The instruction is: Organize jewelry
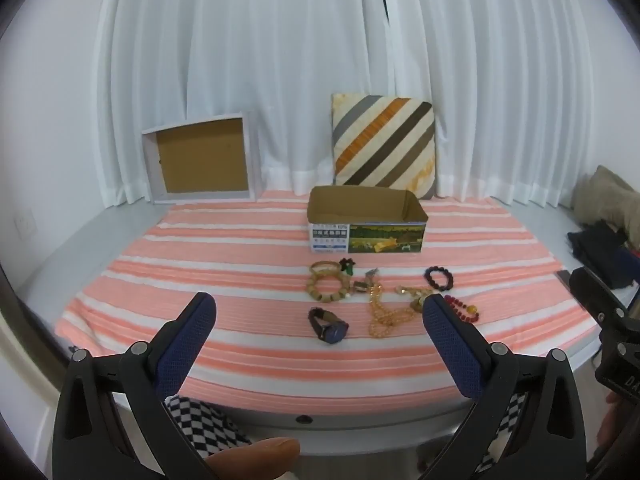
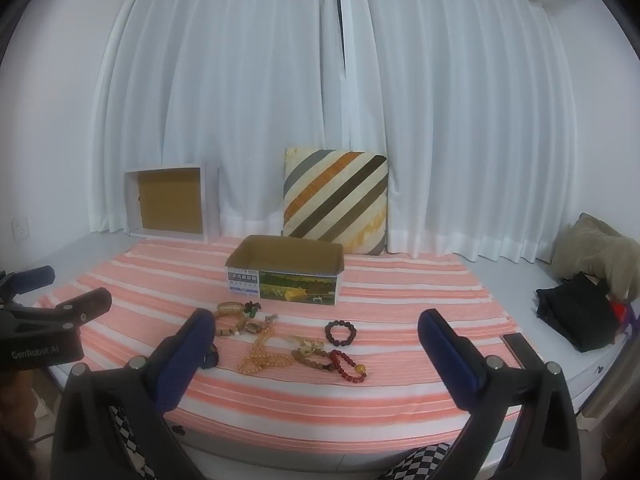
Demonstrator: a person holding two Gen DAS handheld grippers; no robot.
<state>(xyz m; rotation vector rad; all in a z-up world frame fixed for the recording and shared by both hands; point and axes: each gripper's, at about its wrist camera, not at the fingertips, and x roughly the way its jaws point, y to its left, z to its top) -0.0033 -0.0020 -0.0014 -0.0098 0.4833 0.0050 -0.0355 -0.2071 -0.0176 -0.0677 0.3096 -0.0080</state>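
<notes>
My left gripper [image 1: 320, 312] and right gripper [image 2: 316, 328] both hover with jaws spread wide and empty, short of the striped cloth's [image 1: 240, 240] near edge. The jewelry lies clustered mid-cloth: watch [image 1: 329, 325] at 6 o'clock of the wooden bracelet [image 1: 326, 289], dark bracelet [image 2: 340, 333] at 12 o'clock of the red beads [image 2: 349, 365]. The open carton [image 2: 286, 278] stands beyond; its label reads "10%". The cloth's left half lies bare. The left gripper's body reads "GenRobot.AI".
</notes>
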